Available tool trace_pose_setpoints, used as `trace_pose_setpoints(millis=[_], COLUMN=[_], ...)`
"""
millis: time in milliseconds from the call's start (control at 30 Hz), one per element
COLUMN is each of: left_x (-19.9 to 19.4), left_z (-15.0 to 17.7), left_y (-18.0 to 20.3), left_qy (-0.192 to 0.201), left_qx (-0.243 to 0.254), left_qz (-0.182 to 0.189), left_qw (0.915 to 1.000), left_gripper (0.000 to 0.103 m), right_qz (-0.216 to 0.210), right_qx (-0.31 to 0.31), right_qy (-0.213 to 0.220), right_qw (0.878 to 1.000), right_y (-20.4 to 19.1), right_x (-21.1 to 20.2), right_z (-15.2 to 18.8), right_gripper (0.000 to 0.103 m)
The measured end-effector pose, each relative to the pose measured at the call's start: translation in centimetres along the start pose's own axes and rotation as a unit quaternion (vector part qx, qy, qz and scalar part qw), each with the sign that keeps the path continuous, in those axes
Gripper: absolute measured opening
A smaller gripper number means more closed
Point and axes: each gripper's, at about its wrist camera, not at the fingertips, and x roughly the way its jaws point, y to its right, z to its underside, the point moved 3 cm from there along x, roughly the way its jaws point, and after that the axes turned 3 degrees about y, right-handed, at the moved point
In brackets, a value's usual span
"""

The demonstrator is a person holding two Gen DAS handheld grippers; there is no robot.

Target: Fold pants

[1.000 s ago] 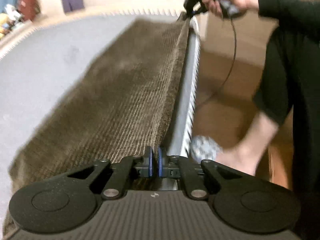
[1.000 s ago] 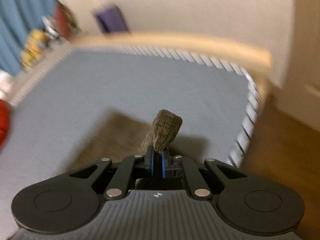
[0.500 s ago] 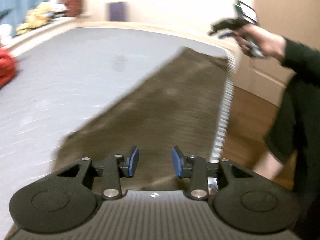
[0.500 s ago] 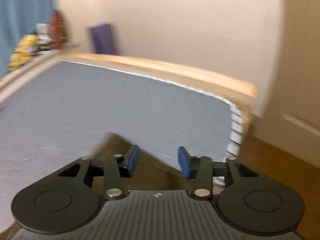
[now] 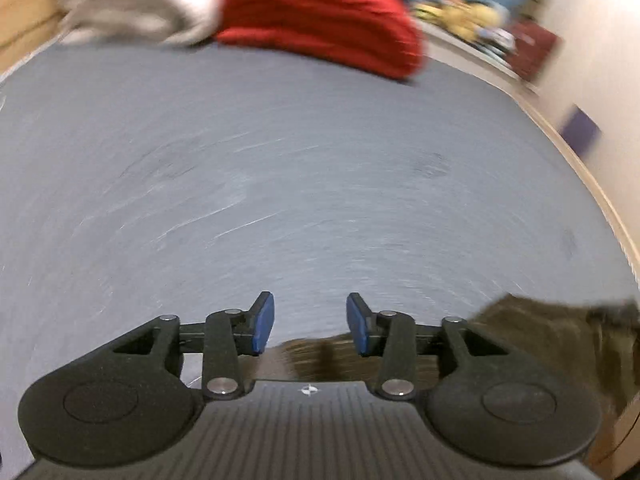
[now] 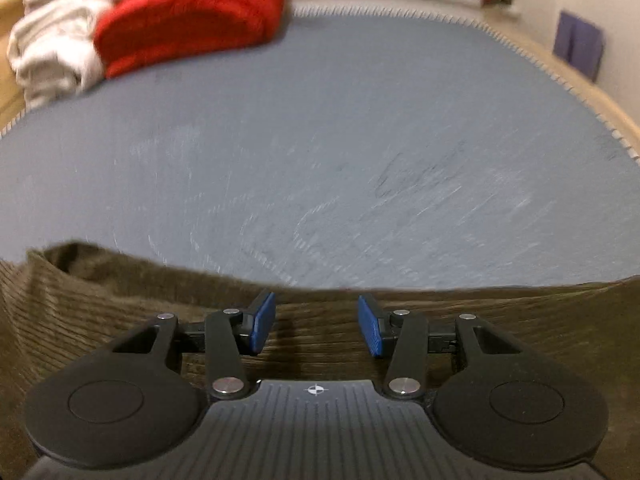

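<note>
The brown corduroy pants lie flat along the near edge of the grey bed. In the right wrist view they fill the bottom of the frame, under my right gripper, which is open and empty just above the cloth. In the left wrist view only one end of the pants shows at the lower right. My left gripper is open and empty, over the pants' left end and the bare grey bed.
A red folded blanket and a white folded cloth lie at the far left of the bed. A wooden bed frame runs along the right side. A purple item leans on the wall.
Both grippers let go of the pants and opened a second ago. Both have since swung left and now face across the bed toward the red blanket.
</note>
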Motion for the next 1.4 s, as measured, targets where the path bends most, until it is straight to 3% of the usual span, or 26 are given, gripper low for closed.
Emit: trace_pose_setpoints(millis=[100, 167, 300, 433, 500, 533, 567, 633, 733, 867, 967, 1100, 1167, 1267, 1400], left_x=[0.2, 0.9, 2.4, 3.9, 3.5, 3.6, 3.3, 3.1, 2.3, 1.1, 1.6, 1.8, 0.8, -1.6, -3.1], left_z=[1.0, 1.7, 2.4, 3.2, 3.6, 3.9, 3.9, 3.9, 4.2, 4.1, 4.8, 4.8, 4.5, 4.0, 4.2], left_y=[-2.4, -3.1, -4.4, -4.4, -4.1, -3.6, -3.4, -2.3, -1.8, -2.2, -2.2, -2.5, -1.8, 0.6, 3.1], left_qy=[-0.025, -0.046, -0.071, -0.074, -0.065, -0.061, -0.056, -0.048, -0.033, -0.007, -0.016, -0.028, 0.001, 0.072, 0.103], left_qx=[-0.037, -0.042, -0.065, -0.064, -0.041, -0.035, -0.029, -0.016, -0.006, -0.017, -0.013, -0.013, 0.011, 0.085, 0.105], left_qz=[0.009, 0.021, 0.029, 0.028, 0.017, 0.013, 0.013, 0.011, 0.013, 0.017, 0.005, -0.001, -0.011, -0.042, 0.005], left_qw=[0.9989, 0.9978, 0.9949, 0.9948, 0.9969, 0.9974, 0.9979, 0.9987, 0.9994, 0.9997, 0.9998, 0.9995, 0.9999, 0.9929, 0.9891], left_gripper=[0.07, 0.073, 0.073, 0.072, 0.066, 0.063, 0.056, 0.052, 0.047, 0.044, 0.047, 0.055, 0.054, 0.054, 0.054], right_qz=[-0.007, -0.02, -0.05, -0.053, -0.061, -0.068, -0.067, -0.036, -0.008, 0.081, 0.045, -0.032, -0.047, -0.075, -0.094], right_qx=[-0.088, -0.132, -0.158, -0.202, -0.226, -0.237, -0.255, -0.288, -0.265, -0.222, -0.182, -0.186, -0.197, -0.198, -0.259], right_qy=[-0.013, -0.007, 0.004, 0.003, 0.005, 0.006, 0.006, 0.022, 0.048, 0.071, 0.073, 0.096, 0.103, 0.096, 0.05], right_qw=[0.996, 0.991, 0.986, 0.978, 0.972, 0.969, 0.965, 0.957, 0.963, 0.969, 0.98, 0.977, 0.974, 0.973, 0.96], right_y=[-1.3, -1.9, -1.4, -3.0, -4.2, -4.6, -5.1, -5.7, -5.2, -3.2, -2.1, -2.4, -2.3, -1.7, -2.5], right_x=[1.5, 1.8, 1.4, 1.9, 2.0, 1.9, 2.1, 2.0, 1.8, 2.4, 2.2, 0.4, -0.4, -1.4, -0.8], right_z=[0.6, 1.0, 0.2, 0.5, 0.6, 0.7, 0.8, 0.9, -0.2, -2.3, -2.8, -2.8, -2.9, -2.4, 0.0], right_gripper=[0.048, 0.049, 0.048, 0.047, 0.031, 0.01, 0.0, 0.0, 0.0, 0.0, 0.0, 0.006, 0.019, 0.029, 0.029])
